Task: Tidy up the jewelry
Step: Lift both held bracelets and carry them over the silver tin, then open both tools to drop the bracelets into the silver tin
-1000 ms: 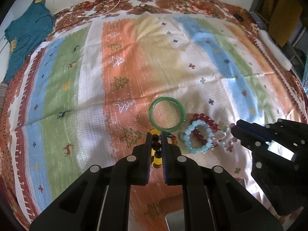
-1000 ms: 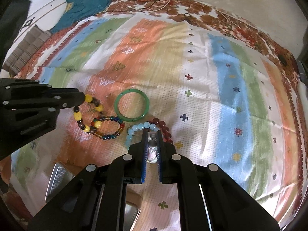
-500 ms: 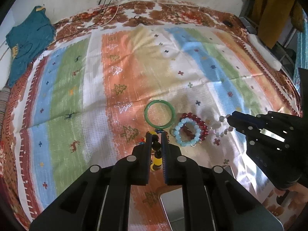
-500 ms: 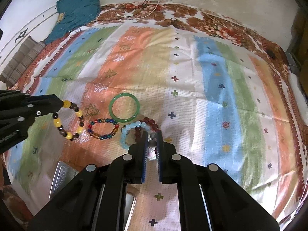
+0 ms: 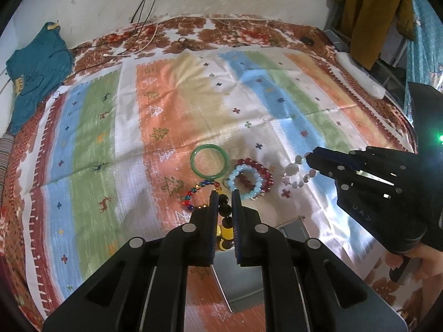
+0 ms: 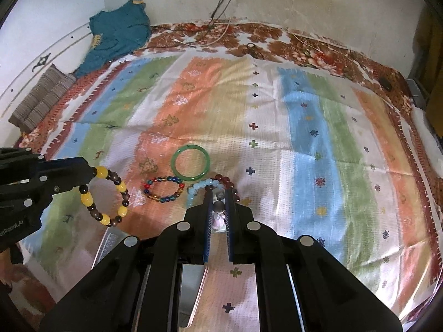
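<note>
- We are holding two bracelets off the cloth at once: the yellow-and-brown bead bracelet (image 6: 106, 197) is hanging from our left gripper (image 5: 224, 197), whose jaws are nearly closed, pinching its beads.
- Our right gripper (image 6: 219, 193) is likewise nearly closed, clamping the pink-and-white bead bracelet (image 5: 296, 173), which is dangling to the right of the pile.
- Four pieces are lying on the striped cloth (image 6: 277, 105) and waiting for us: the green bangle (image 6: 190, 161) farthest, the multicolour bead bracelet (image 6: 164, 189) nearer and left, and the pale blue bracelet (image 5: 245, 179) overlapping the dark red bracelet (image 5: 260, 171) to the right.
- Near us, a shiny metal tray (image 5: 241, 285) is sitting under the grippers; we are judging it the likely destination, and we cannot tell whether anything is in it.
- So we are judging the job as early: two pieces lifted, none visibly stored, four untouched.
</note>
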The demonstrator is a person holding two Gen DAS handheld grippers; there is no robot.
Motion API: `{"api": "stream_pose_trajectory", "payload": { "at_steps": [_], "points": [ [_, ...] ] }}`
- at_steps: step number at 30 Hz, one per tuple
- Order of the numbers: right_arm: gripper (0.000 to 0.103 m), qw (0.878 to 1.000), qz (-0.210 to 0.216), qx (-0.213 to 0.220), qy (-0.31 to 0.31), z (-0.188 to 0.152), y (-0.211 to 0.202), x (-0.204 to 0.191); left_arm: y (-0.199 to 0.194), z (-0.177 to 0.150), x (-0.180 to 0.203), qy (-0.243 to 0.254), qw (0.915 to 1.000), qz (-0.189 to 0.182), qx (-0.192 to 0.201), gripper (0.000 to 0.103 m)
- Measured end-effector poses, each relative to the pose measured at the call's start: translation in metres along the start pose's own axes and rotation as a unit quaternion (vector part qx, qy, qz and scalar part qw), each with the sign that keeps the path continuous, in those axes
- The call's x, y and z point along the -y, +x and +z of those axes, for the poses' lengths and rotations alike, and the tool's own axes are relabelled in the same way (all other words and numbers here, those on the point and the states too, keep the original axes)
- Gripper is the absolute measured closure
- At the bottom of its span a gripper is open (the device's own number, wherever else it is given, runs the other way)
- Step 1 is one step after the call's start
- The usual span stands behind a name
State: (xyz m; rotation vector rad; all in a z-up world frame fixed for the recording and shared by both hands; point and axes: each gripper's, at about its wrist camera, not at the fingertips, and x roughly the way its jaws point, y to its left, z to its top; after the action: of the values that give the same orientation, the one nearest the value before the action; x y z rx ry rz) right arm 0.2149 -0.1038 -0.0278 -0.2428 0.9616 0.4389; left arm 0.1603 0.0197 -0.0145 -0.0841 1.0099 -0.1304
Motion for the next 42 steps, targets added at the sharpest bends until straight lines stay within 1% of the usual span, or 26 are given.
{"api": "stream_pose_trajectory", "payload": {
  "at_steps": [5, 15, 25, 31, 34, 35, 36, 37, 38, 39, 40, 42],
  "points": [
    [0.093, 1.0, 0.014, 0.007, -0.001, -0.007, -0.013, -0.001, -0.012, -0.008, 0.005, 0.004, 0.9999, -0.007, 0.01, 0.094],
    [0.093, 1.0, 0.019, 0.012, -0.012, -0.024, -0.027, -0.011, -0.027, -0.024, 0.01, 0.013, 0.9995, -0.019, 0.02, 0.094],
    [0.093, 0.999, 0.034, 0.011, -0.018, -0.04, -0.039, -0.021, -0.03, -0.034, 0.014, 0.022, 0.9994, -0.019, 0.017, 0.094],
    [0.093, 0.999, 0.043, 0.006, -0.016, -0.048, -0.041, -0.021, -0.033, -0.04, 0.017, 0.024, 0.9994, -0.02, 0.018, 0.094],
    [0.093, 0.999, 0.044, 0.006, -0.01, -0.051, -0.04, -0.021, -0.032, -0.043, 0.018, 0.024, 0.9994, -0.024, 0.012, 0.094],
    [0.093, 0.999, 0.044, 0.007, -0.007, -0.051, -0.041, -0.02, -0.032, -0.045, 0.018, 0.021, 0.9994, -0.025, 0.008, 0.092],
    [0.093, 0.999, 0.044, 0.006, -0.005, -0.051, -0.04, -0.019, -0.032, -0.046, 0.018, 0.019, 0.9995, -0.024, 0.006, 0.084],
    [0.089, 0.999, 0.042, 0.006, -0.003, -0.051, -0.04, -0.019, -0.031, -0.047, 0.017, 0.017, 0.9997, -0.018, 0.005, 0.079],
    [0.078, 0.999, 0.04, 0.004, -0.003, -0.051, -0.039, -0.018, -0.032, -0.048, 0.016, 0.016, 0.9998, -0.012, 0.006, 0.076],
    [0.072, 0.999, 0.036, 0.004, -0.001, -0.051, -0.038, -0.017, -0.032, -0.048, 0.015, 0.014, 0.9999, -0.006, 0.007, 0.076],
    [0.069, 0.999, 0.033, 0.003, 0.001, -0.05, -0.037, -0.016, -0.032, -0.047, 0.014, 0.011, 0.9999, -0.004, 0.007, 0.076],
    [0.069, 0.999, 0.032, -0.001, 0.005, -0.05, -0.035, -0.013, -0.031, -0.047, 0.01, 0.005, 1.0, 0.001, 0.006, 0.074]
  ]
}}
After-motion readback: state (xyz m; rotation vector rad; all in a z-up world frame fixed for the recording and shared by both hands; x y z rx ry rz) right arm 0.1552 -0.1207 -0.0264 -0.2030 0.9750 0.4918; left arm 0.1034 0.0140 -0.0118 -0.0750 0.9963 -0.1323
